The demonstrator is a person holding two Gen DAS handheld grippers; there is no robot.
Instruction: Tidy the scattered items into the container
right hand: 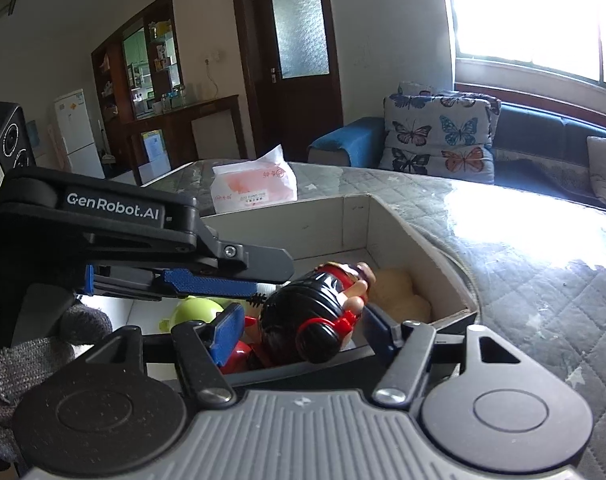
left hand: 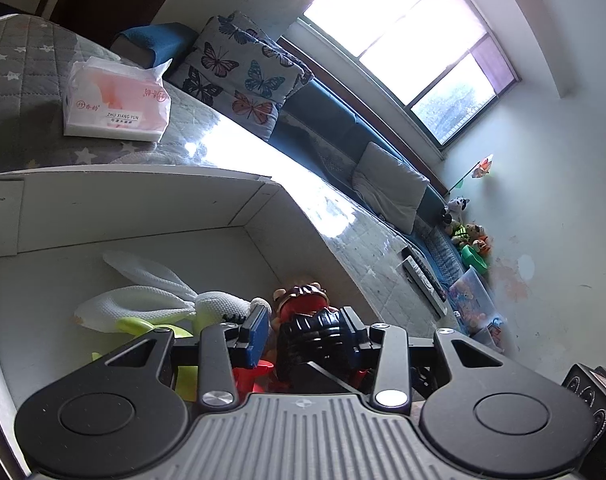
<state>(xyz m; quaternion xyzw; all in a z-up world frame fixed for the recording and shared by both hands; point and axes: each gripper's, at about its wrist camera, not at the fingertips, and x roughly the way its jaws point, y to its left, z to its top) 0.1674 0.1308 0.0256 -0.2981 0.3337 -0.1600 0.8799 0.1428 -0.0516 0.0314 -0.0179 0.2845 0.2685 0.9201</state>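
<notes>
A white cardboard box (left hand: 135, 204) sits on the quilted table; it also shows in the right wrist view (right hand: 419, 252). Inside lie a white knitted rabbit (left hand: 155, 300), green pieces (left hand: 139, 326) and red toys. A doll with black hair and red clothes (right hand: 315, 312) lies over the box's near side, between the fingers of both grippers. My left gripper (left hand: 303, 332) has the doll's black hair (left hand: 319, 336) between its pads, jaws partly apart. My right gripper (right hand: 303, 328) stands around the doll's head, jaws wide. The left gripper's arm (right hand: 143, 248) crosses the right wrist view.
A pink tissue pack (left hand: 115, 100) lies on the table behind the box, also in the right wrist view (right hand: 255, 188). A butterfly cushion (left hand: 243, 76) and a blue sofa (left hand: 343, 128) stand beyond the table. Remote controls (left hand: 423, 276) lie at the table's far end.
</notes>
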